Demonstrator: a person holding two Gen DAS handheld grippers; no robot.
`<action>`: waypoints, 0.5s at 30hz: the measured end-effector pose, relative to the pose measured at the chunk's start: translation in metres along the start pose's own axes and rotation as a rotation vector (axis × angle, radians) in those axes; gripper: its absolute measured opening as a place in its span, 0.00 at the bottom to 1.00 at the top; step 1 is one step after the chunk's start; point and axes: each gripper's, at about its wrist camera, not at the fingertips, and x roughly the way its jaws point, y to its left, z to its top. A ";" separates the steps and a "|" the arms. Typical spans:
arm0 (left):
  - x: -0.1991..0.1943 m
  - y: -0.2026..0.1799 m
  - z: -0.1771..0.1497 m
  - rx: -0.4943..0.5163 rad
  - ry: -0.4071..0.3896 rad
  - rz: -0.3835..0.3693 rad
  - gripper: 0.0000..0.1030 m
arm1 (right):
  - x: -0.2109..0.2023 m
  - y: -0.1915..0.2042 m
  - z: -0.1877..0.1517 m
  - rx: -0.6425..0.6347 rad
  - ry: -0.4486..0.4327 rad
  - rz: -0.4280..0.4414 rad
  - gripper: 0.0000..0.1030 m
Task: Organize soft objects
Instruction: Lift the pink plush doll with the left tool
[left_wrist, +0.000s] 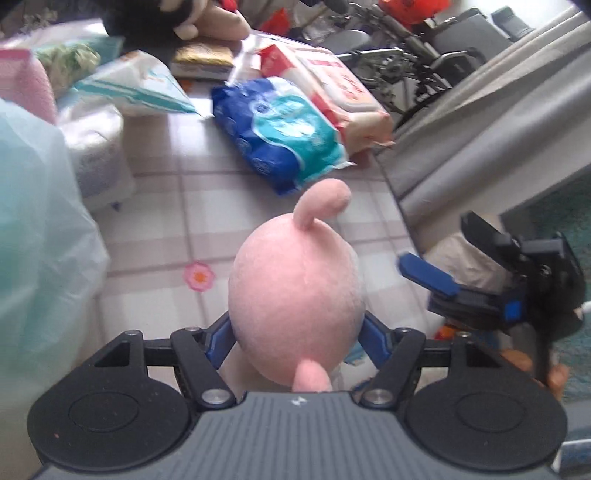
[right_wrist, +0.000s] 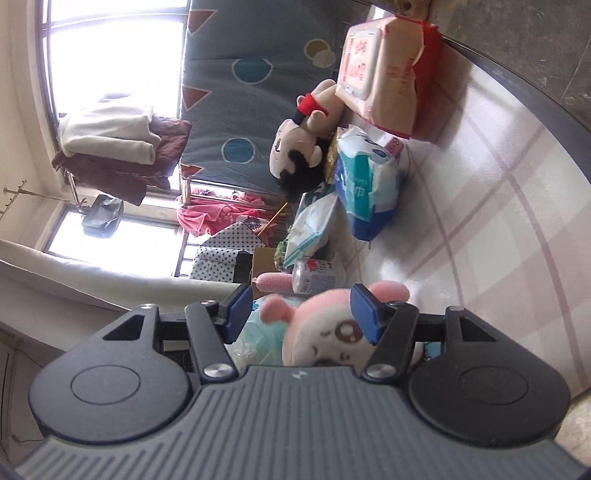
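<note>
My left gripper (left_wrist: 295, 332) is shut on a pink plush toy (left_wrist: 295, 295) and holds it above the checked tablecloth (left_wrist: 155, 221). The same plush, with its white face, shows in the right wrist view (right_wrist: 325, 332). My right gripper (right_wrist: 301, 312) is open, its blue pads on either side of the plush's head without squeezing it. The right gripper also shows at the right of the left wrist view (left_wrist: 428, 275). A dark-haired doll (right_wrist: 299, 147) lies at the table's far side, also seen in the left wrist view (left_wrist: 207, 18).
A blue tissue pack (left_wrist: 284, 129), a red-and-white wipes pack (left_wrist: 332, 85), a white-teal pack (left_wrist: 136, 88) and a pale green plastic bag (left_wrist: 37, 221) lie on the table. A can (right_wrist: 317, 280) lies near the packs. The table's edge (left_wrist: 391, 184) runs on the right.
</note>
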 end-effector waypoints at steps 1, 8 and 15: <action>-0.003 0.001 0.002 0.006 -0.009 0.028 0.72 | 0.000 -0.001 0.000 -0.002 0.000 -0.003 0.58; -0.028 -0.011 0.001 0.079 -0.097 0.187 0.84 | -0.001 -0.002 0.004 -0.027 -0.015 -0.021 0.59; -0.026 -0.033 -0.010 0.178 -0.130 0.290 0.95 | 0.003 0.015 0.003 -0.157 -0.028 -0.114 0.62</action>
